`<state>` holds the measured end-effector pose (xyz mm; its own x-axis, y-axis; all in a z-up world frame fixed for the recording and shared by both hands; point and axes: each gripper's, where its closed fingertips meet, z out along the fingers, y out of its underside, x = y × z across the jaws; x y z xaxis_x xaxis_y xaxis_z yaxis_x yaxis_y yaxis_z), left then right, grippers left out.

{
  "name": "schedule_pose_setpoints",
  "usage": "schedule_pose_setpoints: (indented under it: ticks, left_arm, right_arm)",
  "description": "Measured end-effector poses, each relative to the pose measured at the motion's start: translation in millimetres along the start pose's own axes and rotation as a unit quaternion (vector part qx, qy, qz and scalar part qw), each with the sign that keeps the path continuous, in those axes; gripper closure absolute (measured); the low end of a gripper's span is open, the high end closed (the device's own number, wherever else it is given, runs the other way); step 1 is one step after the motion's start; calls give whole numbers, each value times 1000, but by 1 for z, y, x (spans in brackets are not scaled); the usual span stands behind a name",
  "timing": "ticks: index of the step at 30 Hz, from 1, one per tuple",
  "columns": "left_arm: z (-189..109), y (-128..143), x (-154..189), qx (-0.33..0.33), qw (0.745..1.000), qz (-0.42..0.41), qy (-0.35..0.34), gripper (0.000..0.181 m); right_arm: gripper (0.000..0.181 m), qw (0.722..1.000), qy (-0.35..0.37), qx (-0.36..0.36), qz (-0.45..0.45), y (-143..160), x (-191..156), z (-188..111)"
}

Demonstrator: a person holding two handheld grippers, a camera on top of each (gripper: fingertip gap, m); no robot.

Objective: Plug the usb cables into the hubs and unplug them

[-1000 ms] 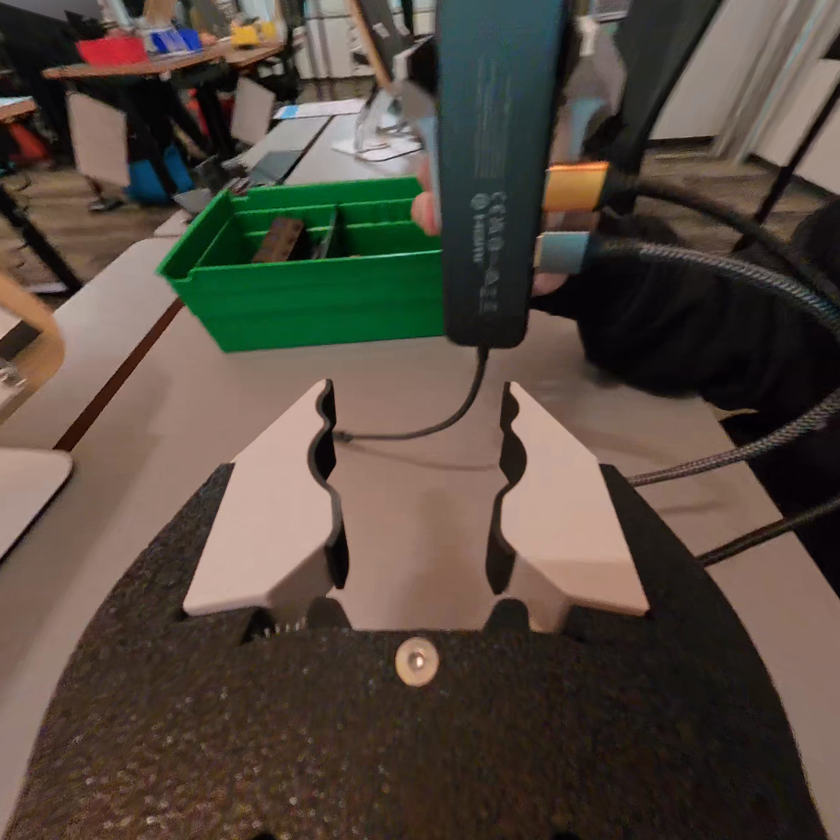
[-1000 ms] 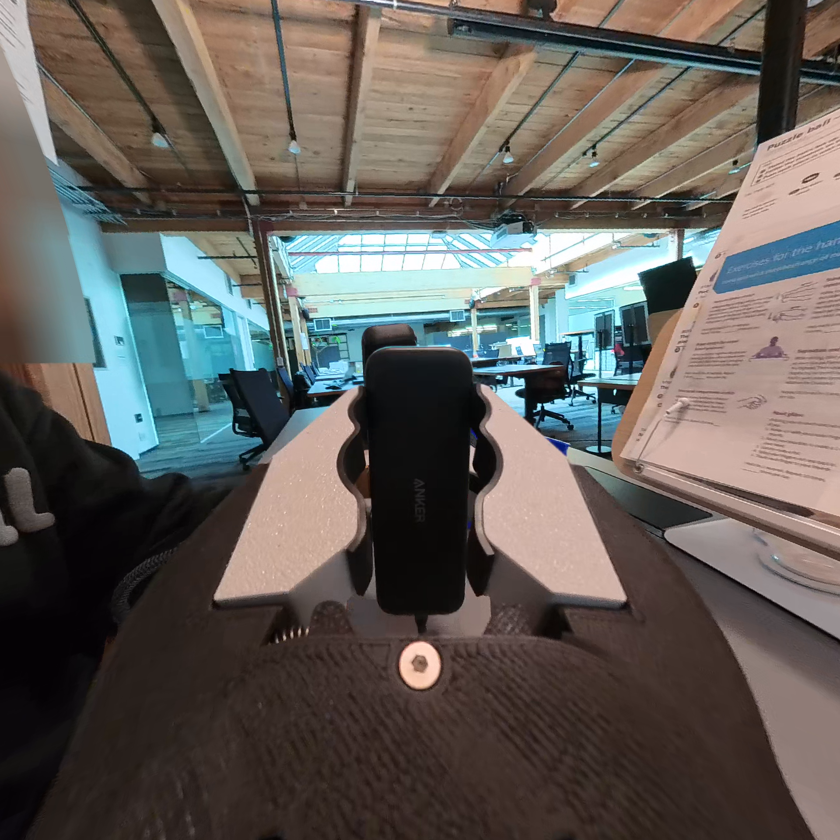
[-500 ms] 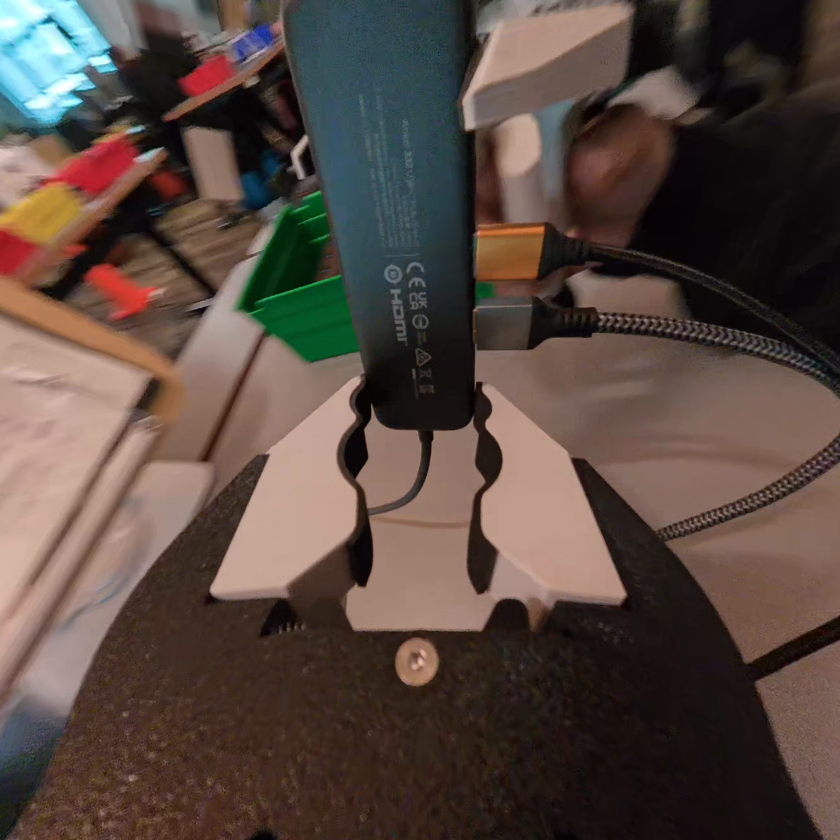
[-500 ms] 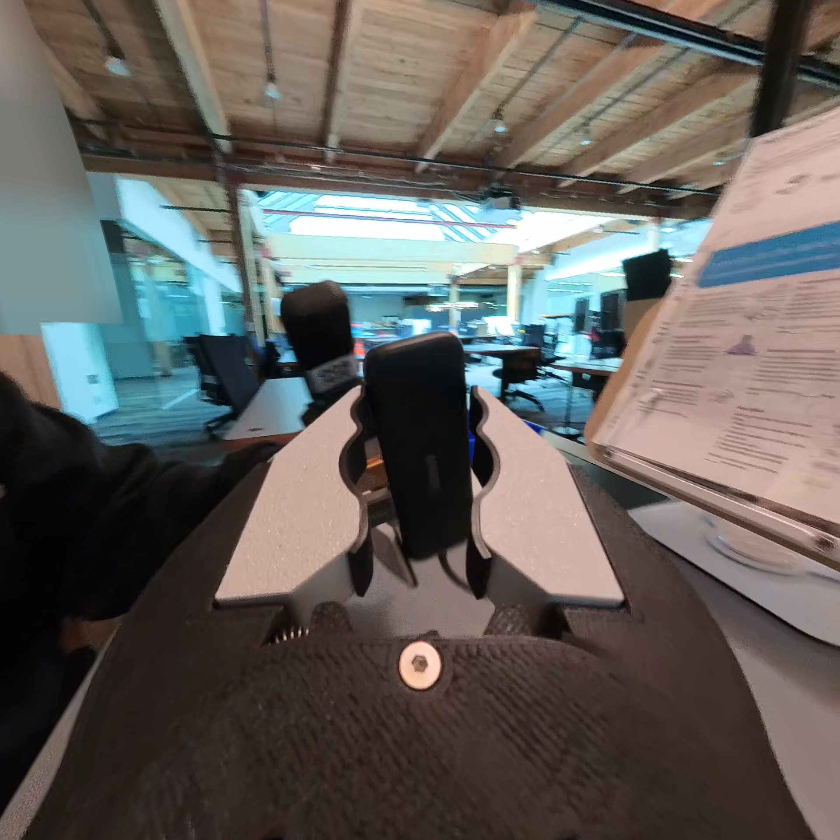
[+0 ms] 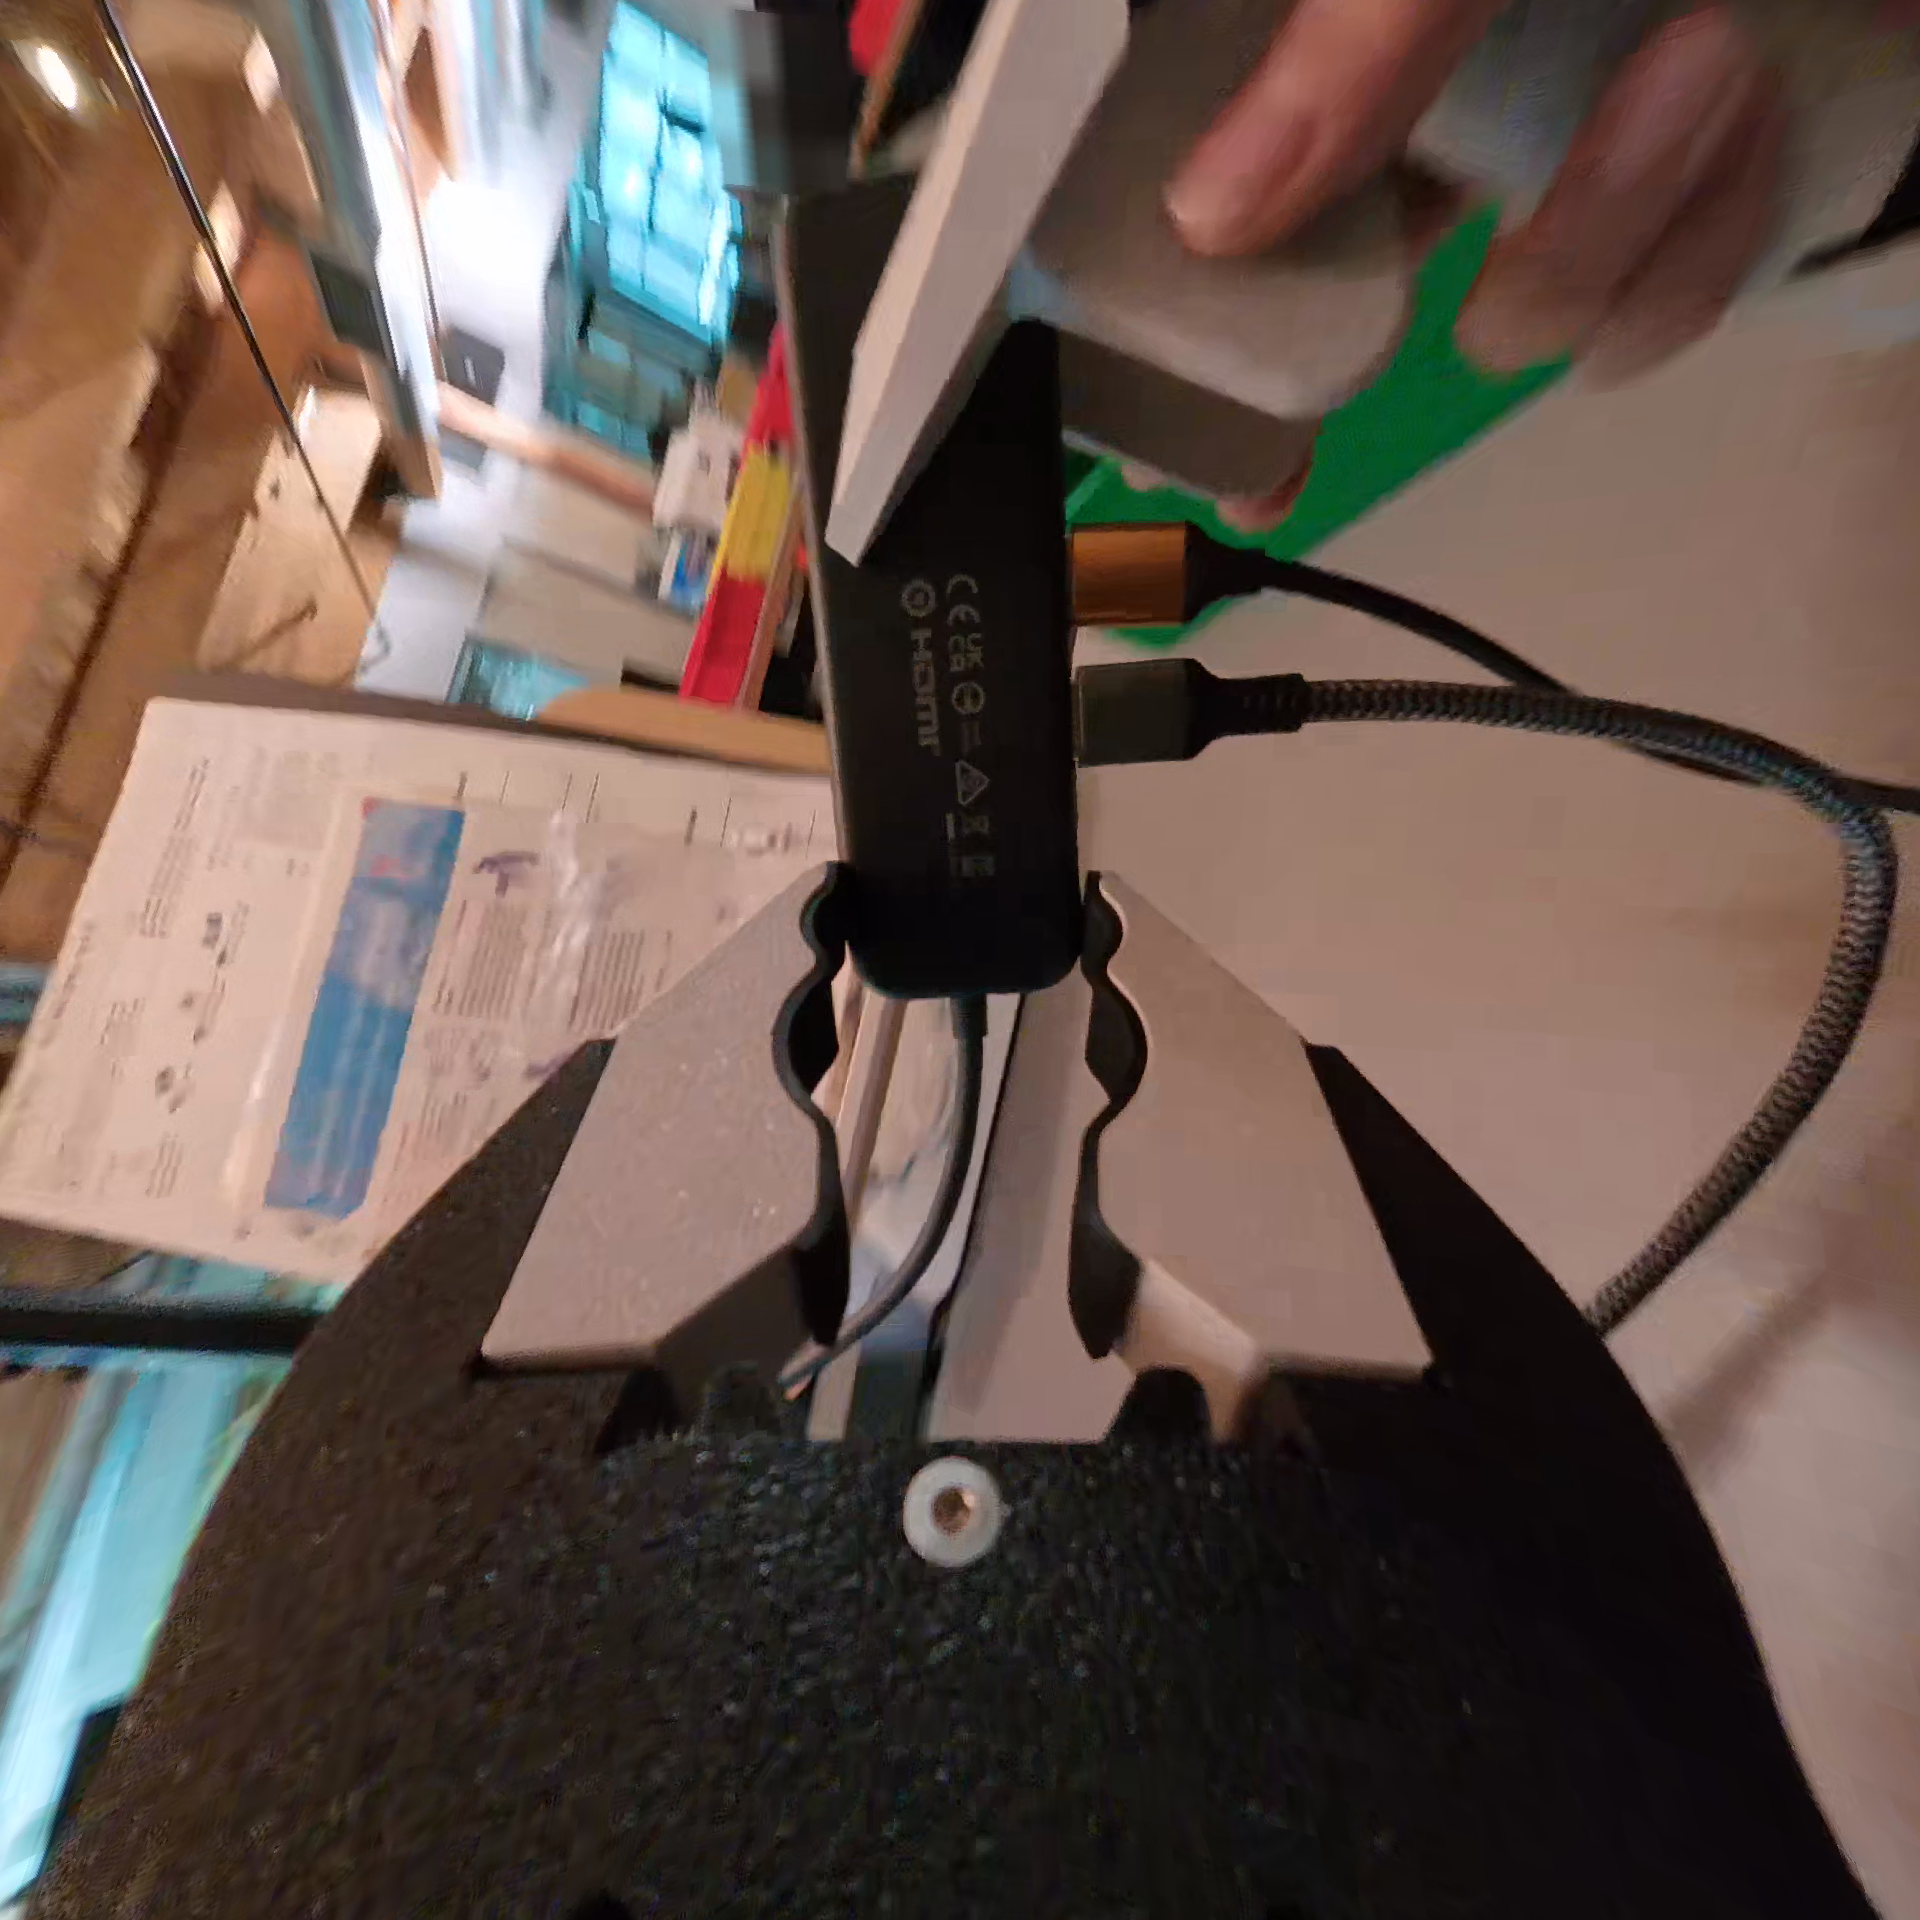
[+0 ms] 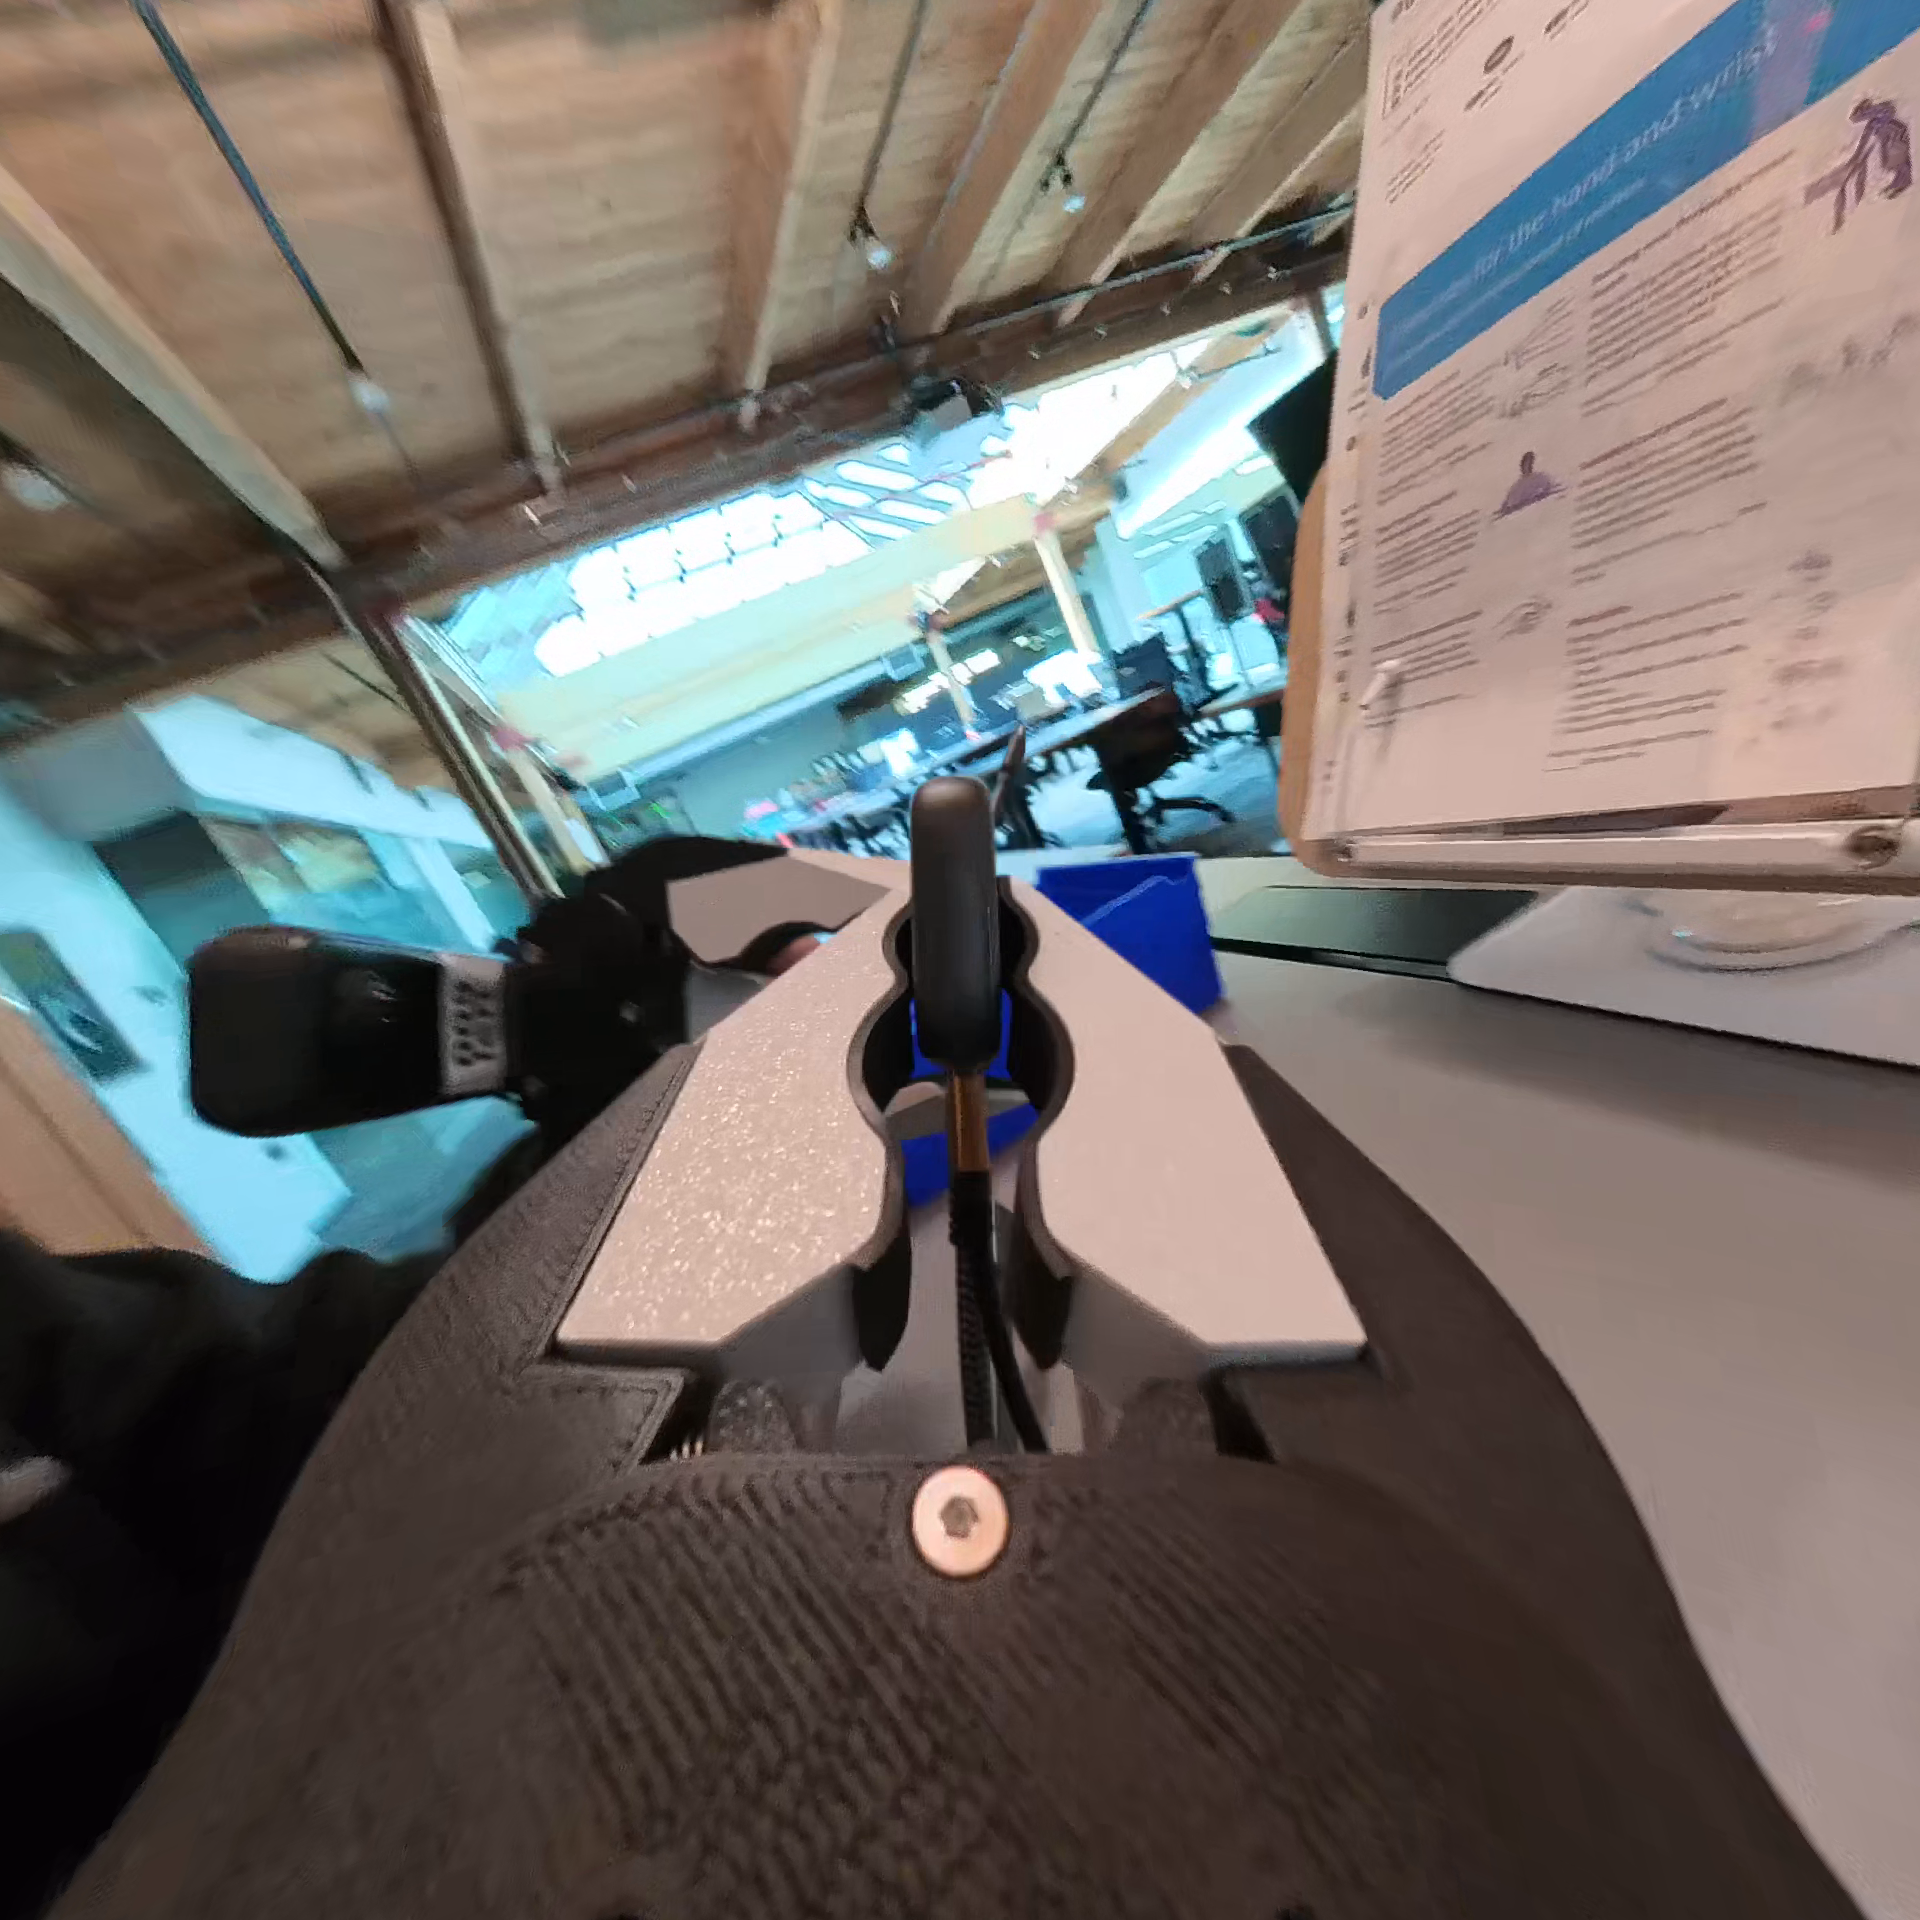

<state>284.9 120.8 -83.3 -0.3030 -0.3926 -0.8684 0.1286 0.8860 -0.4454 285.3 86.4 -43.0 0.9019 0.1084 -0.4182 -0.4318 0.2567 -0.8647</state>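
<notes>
Wooden beam ceiling (image 6: pixel 644 208), bright skylight (image 6: pixel 748 571), rows of desks (image 6: pixel 1060 727) beyond.

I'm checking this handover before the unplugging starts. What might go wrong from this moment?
1. The left gripper pinches only the bottom end of the dark rectangular hub; if the right gripper lets go, the hub may tip or slip.
2. The orange-shelled plug and grey metal plug sit on stiff braided cables that could twist the hub sideways.
3. The hub's thin black lead runs between the left fingers and might snag.
</notes>
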Motion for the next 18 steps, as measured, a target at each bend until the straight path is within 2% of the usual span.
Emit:
schedule_pose_setpoints:
  ticks: [1,4,6,10,14,15,18]
  left_arm:
    - [-4,-8,-2,44,999,-26,4,139]
    - [-19,-23,-22,146,984,-100,-17,136]
    - [-33,-33,-29,197,974,-110,-19,136]
    - [-39,-29,-27,189,976,-108,10,125]
    - [-36,-35,-19,213,966,-142,37,113]
    - [-34,-34,-21,219,963,-152,26,108]
    - [-36,-34,-26,248,953,-173,11,114]
  right_arm:
    - [171,1000,-10,14,23,-5,-1,-3]
    - [171,989,-28,74,126,-22,6,-12]
    - [170,975,-32,102,194,-26,17,-17]
    - [171,946,-54,137,289,-29,29,-25]
    - [171,937,-96,111,318,-22,16,-16]
    - [171,935,-100,108,324,-19,14,-14]
    - [171,934,-100,91,329,-12,13,-10]
